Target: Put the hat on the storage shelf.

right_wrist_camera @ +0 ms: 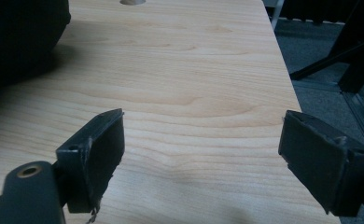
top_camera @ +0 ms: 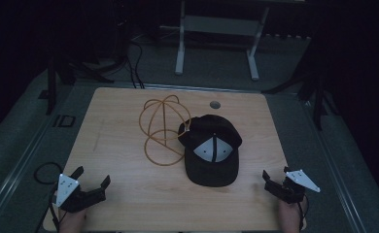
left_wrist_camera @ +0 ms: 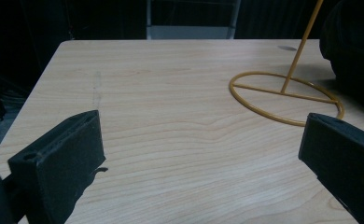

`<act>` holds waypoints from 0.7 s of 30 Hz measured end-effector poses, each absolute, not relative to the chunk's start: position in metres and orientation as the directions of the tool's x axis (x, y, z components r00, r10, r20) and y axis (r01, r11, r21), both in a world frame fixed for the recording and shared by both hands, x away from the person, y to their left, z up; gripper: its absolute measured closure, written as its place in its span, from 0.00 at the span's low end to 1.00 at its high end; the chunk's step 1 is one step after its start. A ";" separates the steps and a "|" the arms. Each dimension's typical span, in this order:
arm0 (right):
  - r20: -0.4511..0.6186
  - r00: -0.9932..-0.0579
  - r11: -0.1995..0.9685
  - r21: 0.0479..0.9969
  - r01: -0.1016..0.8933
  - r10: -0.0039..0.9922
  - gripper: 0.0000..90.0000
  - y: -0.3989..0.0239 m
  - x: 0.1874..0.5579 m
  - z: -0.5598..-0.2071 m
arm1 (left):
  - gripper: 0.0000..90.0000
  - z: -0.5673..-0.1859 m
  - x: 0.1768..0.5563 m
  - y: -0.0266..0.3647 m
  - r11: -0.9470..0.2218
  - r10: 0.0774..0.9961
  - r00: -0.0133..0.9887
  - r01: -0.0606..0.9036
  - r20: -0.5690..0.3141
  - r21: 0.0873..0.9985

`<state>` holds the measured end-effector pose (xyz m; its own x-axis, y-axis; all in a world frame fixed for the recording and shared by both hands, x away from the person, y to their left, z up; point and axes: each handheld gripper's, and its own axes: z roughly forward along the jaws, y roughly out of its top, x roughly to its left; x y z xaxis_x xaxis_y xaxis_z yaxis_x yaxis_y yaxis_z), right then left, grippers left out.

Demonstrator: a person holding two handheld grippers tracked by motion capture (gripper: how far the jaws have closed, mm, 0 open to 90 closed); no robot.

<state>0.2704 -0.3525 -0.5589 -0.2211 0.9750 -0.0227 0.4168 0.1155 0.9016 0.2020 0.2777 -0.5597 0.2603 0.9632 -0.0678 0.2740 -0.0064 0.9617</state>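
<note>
A black cap (top_camera: 212, 150) with a white front panel lies near the middle of the wooden table (top_camera: 129, 199). It leans against a yellow wire stand (top_camera: 162, 127) just to its left. My left gripper (top_camera: 92, 174) rests open at the table's near left corner, well clear of both. In the left gripper view its jaws stand wide with bare wood between them (left_wrist_camera: 202, 121); the stand's ring base (left_wrist_camera: 283, 100) and the cap's edge (left_wrist_camera: 353, 46) lie ahead to the right. My right gripper (top_camera: 276, 173) is open at the near right corner, and in its own view (right_wrist_camera: 202, 116) the cap (right_wrist_camera: 17, 37) sits ahead to the left.
A round cable hole (top_camera: 215, 104) marks the table's far side. Beyond the far edge stand a white metal frame (top_camera: 216, 29) and dark cables (top_camera: 134, 63) on the floor. The table's right edge (right_wrist_camera: 283, 70) runs close to my right gripper.
</note>
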 end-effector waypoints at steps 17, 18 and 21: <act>0.026 -0.301 0.118 0.885 0.450 0.953 0.15 -0.345 0.275 -0.554 | 0.01 -0.558 0.199 0.275 -0.016 0.954 0.295 0.240 -0.057 0.971; 0.043 -0.311 0.109 0.884 0.455 0.950 0.15 -0.345 0.276 -0.553 | 0.01 -0.558 0.199 0.275 -0.015 0.951 0.302 0.239 -0.060 0.971; 0.055 -0.351 0.120 0.881 0.457 0.935 0.15 -0.341 0.277 -0.547 | 0.01 -0.558 0.198 0.275 -0.015 0.947 0.315 0.233 -0.060 0.972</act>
<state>0.2770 -0.3407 -0.5472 -0.3509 0.9348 0.0550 0.4571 0.1197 0.8813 0.1976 0.2747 -0.5576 0.3147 0.9473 -0.0602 0.2326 -0.0155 0.9724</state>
